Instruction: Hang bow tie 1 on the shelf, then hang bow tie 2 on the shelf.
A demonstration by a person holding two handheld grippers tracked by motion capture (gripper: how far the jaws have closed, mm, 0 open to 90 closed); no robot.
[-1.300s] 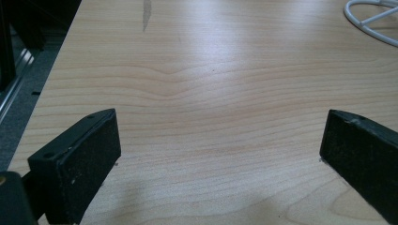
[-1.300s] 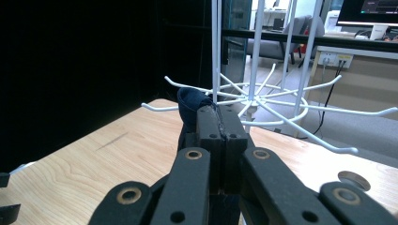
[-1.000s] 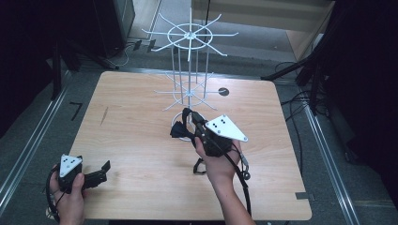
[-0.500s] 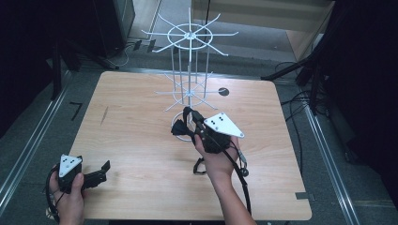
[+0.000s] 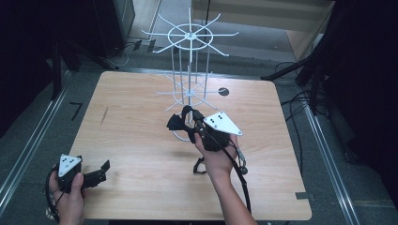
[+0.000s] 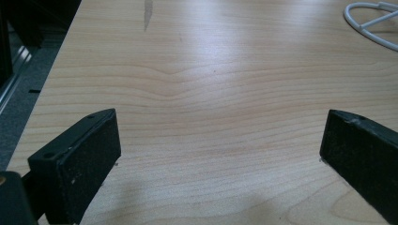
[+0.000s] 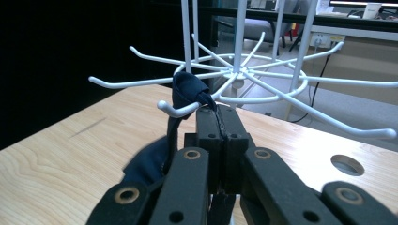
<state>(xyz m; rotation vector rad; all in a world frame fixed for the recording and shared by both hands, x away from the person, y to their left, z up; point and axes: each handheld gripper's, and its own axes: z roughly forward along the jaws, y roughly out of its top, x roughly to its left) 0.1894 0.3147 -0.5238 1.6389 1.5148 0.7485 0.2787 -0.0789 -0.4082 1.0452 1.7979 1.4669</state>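
Left tool (image 5: 96, 176) rests at the near left corner of the worktop (image 5: 141, 140), jaws spread wide over bare wood, nothing between them. Right tool (image 5: 192, 123) sits farther in, near mid-worktop, jaws pressed together on a dark blue cloth (image 7: 187, 93). The cloth is looped over the upturned tip of a lower arm of the white wire rack (image 5: 190, 61), with the remainder hanging beside the tool. The rack stands at the far middle of the worktop
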